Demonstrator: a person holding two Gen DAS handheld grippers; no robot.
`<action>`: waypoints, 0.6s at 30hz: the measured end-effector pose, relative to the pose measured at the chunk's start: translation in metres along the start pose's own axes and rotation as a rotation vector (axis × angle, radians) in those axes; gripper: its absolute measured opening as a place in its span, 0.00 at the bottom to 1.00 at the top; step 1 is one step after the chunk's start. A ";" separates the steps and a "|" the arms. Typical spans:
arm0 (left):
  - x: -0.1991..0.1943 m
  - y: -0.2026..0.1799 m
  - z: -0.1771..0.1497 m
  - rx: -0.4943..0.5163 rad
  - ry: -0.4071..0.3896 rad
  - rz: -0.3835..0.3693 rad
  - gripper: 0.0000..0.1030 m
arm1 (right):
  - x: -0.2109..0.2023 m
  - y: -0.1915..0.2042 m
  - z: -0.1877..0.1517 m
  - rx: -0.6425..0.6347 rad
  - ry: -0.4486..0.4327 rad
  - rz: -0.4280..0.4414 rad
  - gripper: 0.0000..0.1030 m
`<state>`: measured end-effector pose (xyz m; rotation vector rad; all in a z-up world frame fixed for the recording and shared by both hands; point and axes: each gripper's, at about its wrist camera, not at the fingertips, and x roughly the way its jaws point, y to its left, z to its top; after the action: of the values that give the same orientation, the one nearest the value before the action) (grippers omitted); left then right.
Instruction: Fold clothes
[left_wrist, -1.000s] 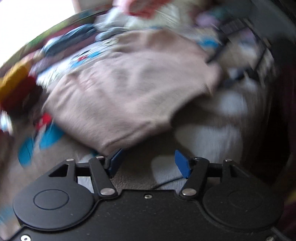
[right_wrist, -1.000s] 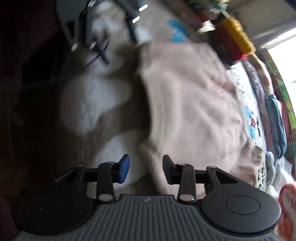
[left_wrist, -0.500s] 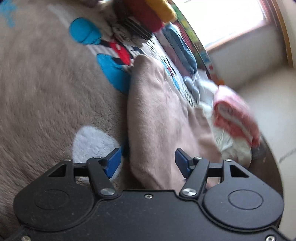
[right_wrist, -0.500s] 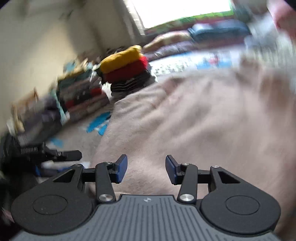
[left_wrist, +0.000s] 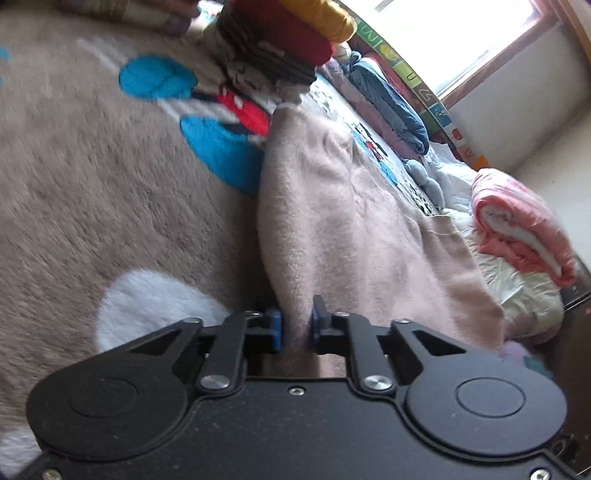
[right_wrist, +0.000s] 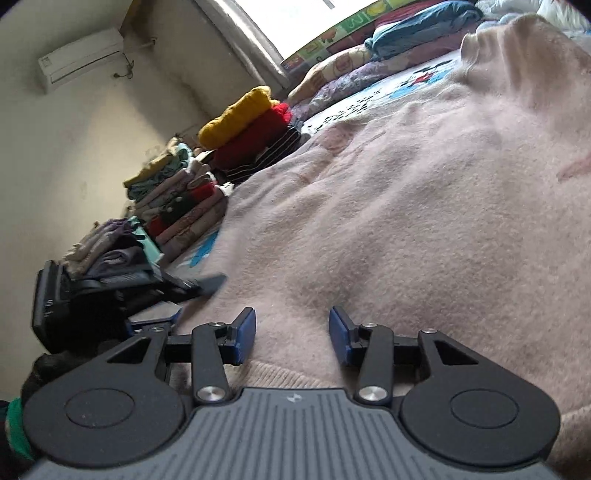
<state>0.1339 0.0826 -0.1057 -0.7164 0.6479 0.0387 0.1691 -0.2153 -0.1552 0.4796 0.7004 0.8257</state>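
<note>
One pink sweater (left_wrist: 362, 229): your left hand-held gripper (left_wrist: 295, 326) is closing, pinching its edge; your right hand-held gripper (right_wrist: 291, 334) hovers half-wide above it.

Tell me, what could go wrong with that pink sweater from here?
The left gripper is closing on only a thin edge of the pink sweater, so the fabric might slip free. The right gripper hangs open over the hem, so a lift now could drag the sweater lopsided. It might also brush the folded stack.

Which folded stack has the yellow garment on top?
The stack nearest the window: yellow over red over dark striped pieces. The other stacks are muted, mixed colours.
</note>
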 end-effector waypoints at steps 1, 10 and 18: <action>-0.005 -0.004 0.000 0.040 -0.007 0.024 0.10 | -0.002 -0.002 0.001 0.012 0.005 0.020 0.44; -0.029 -0.040 -0.010 0.311 -0.019 0.175 0.10 | -0.022 -0.019 0.015 0.176 0.109 0.183 0.45; 0.000 -0.112 -0.056 0.849 -0.118 0.430 0.10 | -0.037 -0.031 0.031 0.228 0.039 0.224 0.47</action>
<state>0.1313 -0.0371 -0.0701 0.2482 0.6223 0.1882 0.1894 -0.2668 -0.1404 0.7592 0.7900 0.9721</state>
